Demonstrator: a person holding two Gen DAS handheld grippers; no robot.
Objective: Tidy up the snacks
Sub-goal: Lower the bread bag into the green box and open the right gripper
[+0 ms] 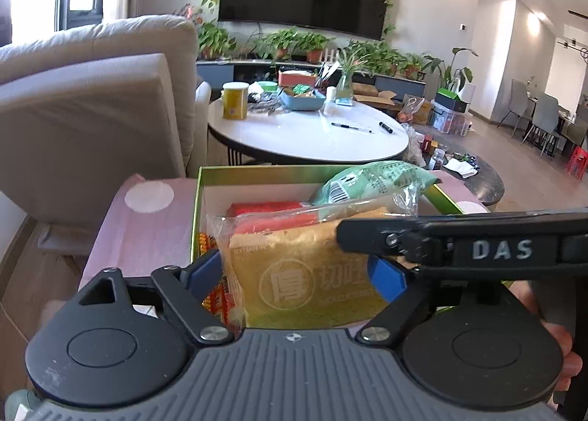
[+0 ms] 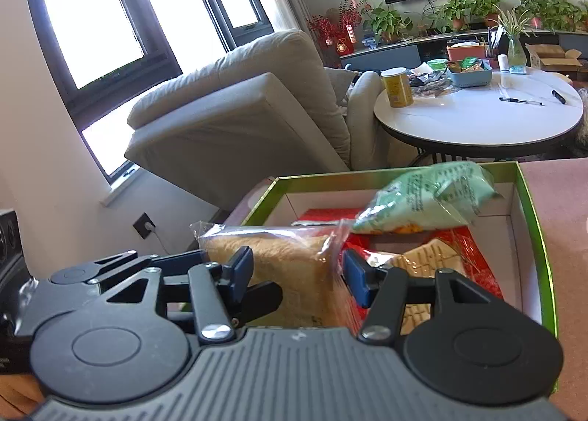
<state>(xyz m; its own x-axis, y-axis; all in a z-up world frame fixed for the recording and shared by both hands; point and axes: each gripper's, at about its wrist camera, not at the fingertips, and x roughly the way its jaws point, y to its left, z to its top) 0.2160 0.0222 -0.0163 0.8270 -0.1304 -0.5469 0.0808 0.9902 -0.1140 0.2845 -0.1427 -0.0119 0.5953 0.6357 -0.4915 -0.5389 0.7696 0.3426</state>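
Note:
A bag of sliced toast in clear plastic hangs over the near end of a green-rimmed box. My left gripper stands open, its blue pads close beside the bag's two sides. My right gripper is shut on the toast bag across its width. One of the right gripper's fingers reaches in from the right in the left wrist view. Inside the box lie a green snack bag, a red packet and a pale wafer pack.
The box sits on a pink surface. A beige armchair stands to the left. Behind it is a round white table with a yellow can, a blue tray and pens. A person's hand grips the right tool.

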